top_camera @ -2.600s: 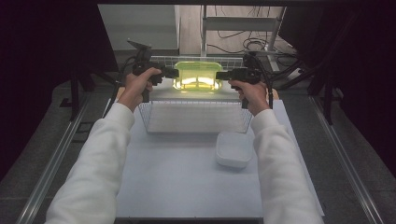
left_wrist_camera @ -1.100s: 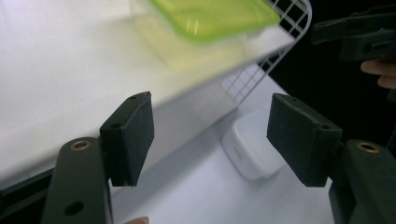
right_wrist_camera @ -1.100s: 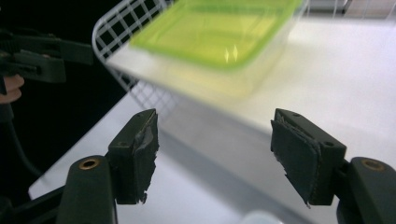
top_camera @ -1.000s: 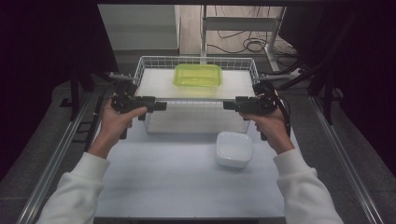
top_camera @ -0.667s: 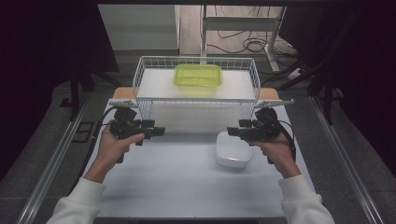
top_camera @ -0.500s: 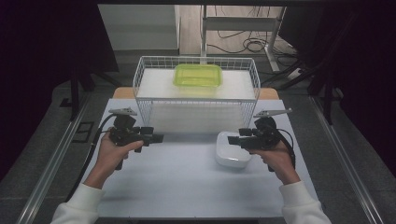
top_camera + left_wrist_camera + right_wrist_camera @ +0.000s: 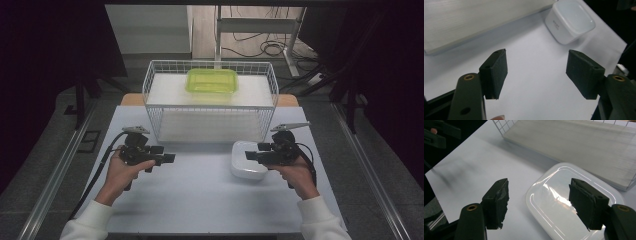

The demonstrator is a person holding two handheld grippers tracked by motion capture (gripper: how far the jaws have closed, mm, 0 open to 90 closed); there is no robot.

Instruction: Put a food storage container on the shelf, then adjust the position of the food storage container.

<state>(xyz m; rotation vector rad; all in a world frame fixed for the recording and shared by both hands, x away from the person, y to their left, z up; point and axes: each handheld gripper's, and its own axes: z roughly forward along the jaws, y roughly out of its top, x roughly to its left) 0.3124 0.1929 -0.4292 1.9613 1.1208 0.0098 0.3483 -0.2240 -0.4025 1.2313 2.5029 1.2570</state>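
The white box (image 7: 248,160) sits on the tabletop (image 7: 200,200) toward its right edge, just in front of the wire basket (image 7: 210,100), which stands at the far edge with a green box (image 7: 212,81) inside it. The right tongs (image 7: 248,156) hover over the white box with the jaws well apart and nothing between them; in the right gripper view the box (image 7: 574,202) lies below and between the two pads, untouched. The left tongs (image 7: 170,158) are well apart from it, nearer the left edge, jaws likewise spread and empty, pointing across the tabletop at the box (image 7: 570,21).

The main risk, as I judge it, is a poor grip on the white box. Its surface looks smooth and glossy with rounded corners, so pads closing on the rim at a slant could slide off or squirt it sideways toward the right edge. It also looks about as wide as the jaw gap, so one pad could land on top rather than outside the wall and press the box down or tip it. Whether it is a lid or a shallow tub I cannot tell; a thin shell would flex and pop free under a hard squeeze.

A second risk is the basket: it stands just behind the box, so a lift that swings toward the far edge could catch the wire wall.
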